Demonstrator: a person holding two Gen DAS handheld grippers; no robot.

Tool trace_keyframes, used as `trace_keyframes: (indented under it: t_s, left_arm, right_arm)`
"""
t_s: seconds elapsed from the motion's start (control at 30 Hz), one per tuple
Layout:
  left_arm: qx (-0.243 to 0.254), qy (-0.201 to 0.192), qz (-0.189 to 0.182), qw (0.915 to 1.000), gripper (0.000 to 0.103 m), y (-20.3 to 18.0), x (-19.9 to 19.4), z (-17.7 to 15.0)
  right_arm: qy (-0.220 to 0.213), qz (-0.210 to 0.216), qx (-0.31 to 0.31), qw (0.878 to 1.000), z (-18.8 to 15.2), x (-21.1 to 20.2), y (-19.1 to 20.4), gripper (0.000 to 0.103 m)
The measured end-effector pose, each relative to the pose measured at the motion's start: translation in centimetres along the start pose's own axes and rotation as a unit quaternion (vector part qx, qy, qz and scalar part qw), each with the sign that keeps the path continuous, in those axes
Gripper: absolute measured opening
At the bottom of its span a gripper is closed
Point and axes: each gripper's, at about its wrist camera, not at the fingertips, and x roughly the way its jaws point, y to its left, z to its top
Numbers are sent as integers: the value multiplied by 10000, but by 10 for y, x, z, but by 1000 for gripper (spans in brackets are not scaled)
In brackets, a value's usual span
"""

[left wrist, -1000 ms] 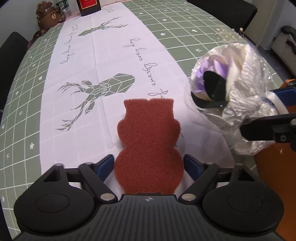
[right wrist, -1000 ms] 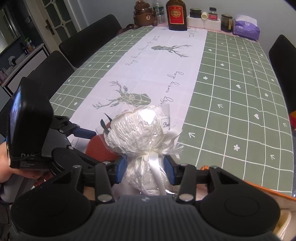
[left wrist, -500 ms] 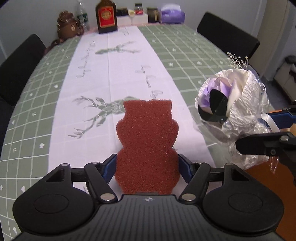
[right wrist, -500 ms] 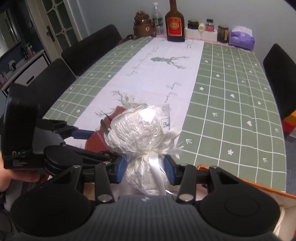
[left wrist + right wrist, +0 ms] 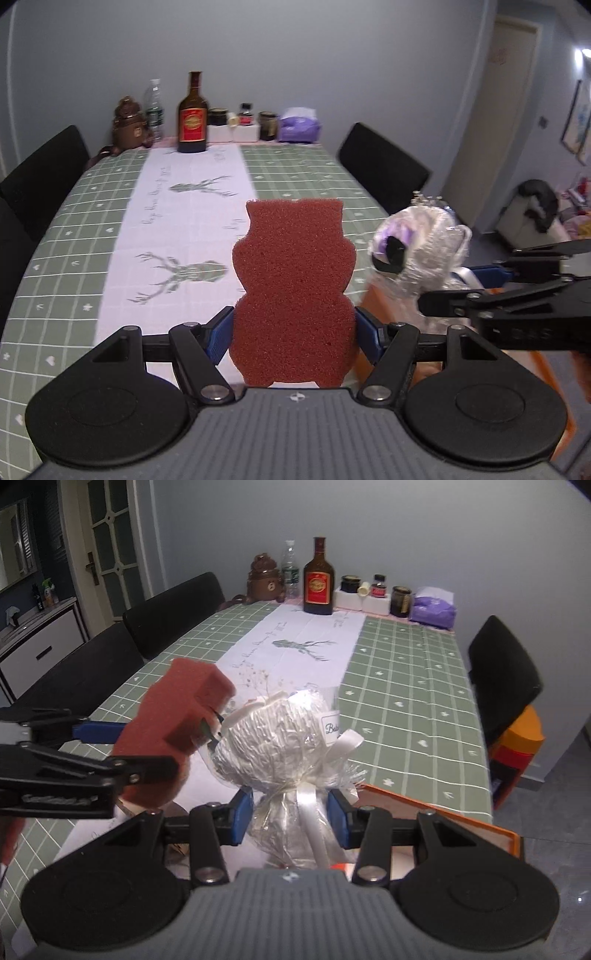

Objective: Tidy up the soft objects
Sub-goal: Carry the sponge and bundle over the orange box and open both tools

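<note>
The left hand-held gripper (image 5: 293, 338) has its blue pads pressed on both sides of a red-brown sponge (image 5: 293, 291) cut like a little bear. The sponge stands upright, up off the bench (image 5: 66, 229). The right hand-held gripper (image 5: 291, 819) is about half open and squeezes the thin neck of a wrapped bundle (image 5: 280, 738) in crinkly clear film, tied with a white ribbon (image 5: 310, 812).

The sponge and the bundle are close, side by side. In the left view the bundle is just to the right of the sponge, and you can see a purple and black part inside the wrap. The right view does not show that part. It shows a small white tag on the bundle, and the thick side of the sponge. It also shows an orange box (image 5: 443, 812) right under the bundle.

Far behind the sponge, at the end of the bench, stand a brown bottle (image 5: 192, 118) with a red label, a brown bear jar (image 5: 127, 123) and a purple tissue pack (image 5: 299, 125). Black chairs (image 5: 380, 173) stand by the bench.
</note>
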Motion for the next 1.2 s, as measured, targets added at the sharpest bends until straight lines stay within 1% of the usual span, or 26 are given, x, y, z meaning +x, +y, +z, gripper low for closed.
trace_keyframes:
  t_s: [0.07,0.17,0.3,0.43,0.53,0.67,0.87,1.13,1.2]
  left_arm:
    - [19,3,-260,9997,78,-14,-9,-6]
    - [151,23,-518,9985,78,-38,-18,-14]
    - [248,153,-939,9952,78,-63,-19,-23]
    - [341,314,-1059,9933,78,-83,-9,-29]
    - [381,522,-1167,9911,78,-94,2,-33]
    - [550,784,-1154,9887,78,-110,12,-45]
    - [721,1100,-997,9863,78,-122,29,-54]
    - [742,1444,-970,9820,78,-123,52,-66]
    - [800,1428,-963,9818,78,-126,55,-67]
  right_arm:
    - [-19,-115,16,9999,-10,-15,-8,44]
    - [-29,-330,95,9994,-29,-37,-24,44]
    - [9,-562,319,9979,-56,-61,-48,44]
    - [117,-637,566,9963,-81,-76,-67,44]
    - [237,-658,669,9953,-96,-79,-76,44]
    - [484,-623,734,9942,-110,-72,-83,44]
    - [801,-617,754,9920,-125,-53,-87,44]
    - [1055,-588,760,9898,-132,-32,-92,44]
    - [1110,-614,706,9894,-130,-27,-92,44]
